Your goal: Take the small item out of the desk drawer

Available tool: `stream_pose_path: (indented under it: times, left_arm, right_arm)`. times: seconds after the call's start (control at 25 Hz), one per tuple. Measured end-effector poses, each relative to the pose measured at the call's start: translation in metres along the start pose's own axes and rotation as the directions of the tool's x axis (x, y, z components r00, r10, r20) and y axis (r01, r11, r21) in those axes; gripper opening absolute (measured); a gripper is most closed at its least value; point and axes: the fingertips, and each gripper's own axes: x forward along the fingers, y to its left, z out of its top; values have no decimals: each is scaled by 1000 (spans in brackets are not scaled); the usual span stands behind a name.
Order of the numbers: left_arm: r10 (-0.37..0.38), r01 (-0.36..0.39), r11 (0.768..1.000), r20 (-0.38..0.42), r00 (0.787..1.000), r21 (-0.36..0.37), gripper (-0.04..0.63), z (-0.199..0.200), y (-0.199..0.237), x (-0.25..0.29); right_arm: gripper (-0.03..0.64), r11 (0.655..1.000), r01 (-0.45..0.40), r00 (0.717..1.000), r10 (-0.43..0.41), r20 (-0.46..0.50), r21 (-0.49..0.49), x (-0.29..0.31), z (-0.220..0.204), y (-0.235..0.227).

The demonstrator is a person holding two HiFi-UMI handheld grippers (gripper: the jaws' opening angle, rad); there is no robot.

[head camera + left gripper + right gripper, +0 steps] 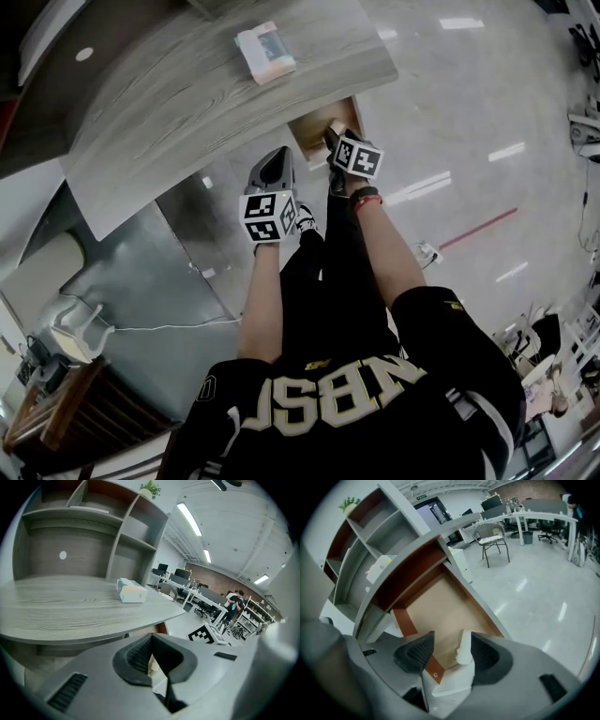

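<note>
- Right gripper (447,652): fingers spread apart at the open drawer (440,603), with a small white item (464,649) between them.
- Left gripper (152,641): fingers closed, empty, near the bench (70,613).

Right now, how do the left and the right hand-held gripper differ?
The left hand-held gripper has its jaws together and empty; the right hand-held gripper has its jaws apart, a small white item between them. The left faces the desk top; the right faces into the open drawer. Both are grey.
</note>
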Motion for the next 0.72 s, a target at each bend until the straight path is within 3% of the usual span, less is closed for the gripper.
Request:
stream_pose_path:
  times: [0.2, 0.48, 0.72]
  left_arm:
    - [4, -4, 1000, -23, 1000, -2, 12, -9, 5, 4]
    - [22, -22, 1000, -39, 999, 0, 12, -17, 18, 4]
    - [35, -35, 999, -44, 998, -9, 12, -27, 28, 7]
  right_arm:
    - [215, 995, 56, 998, -55, -15, 85, 20, -4, -14]
    - [213, 985, 134, 991, -131, -30, 113, 41, -11, -28]
    - [165, 968, 213, 977, -211, -35, 129, 53, -12, -40]
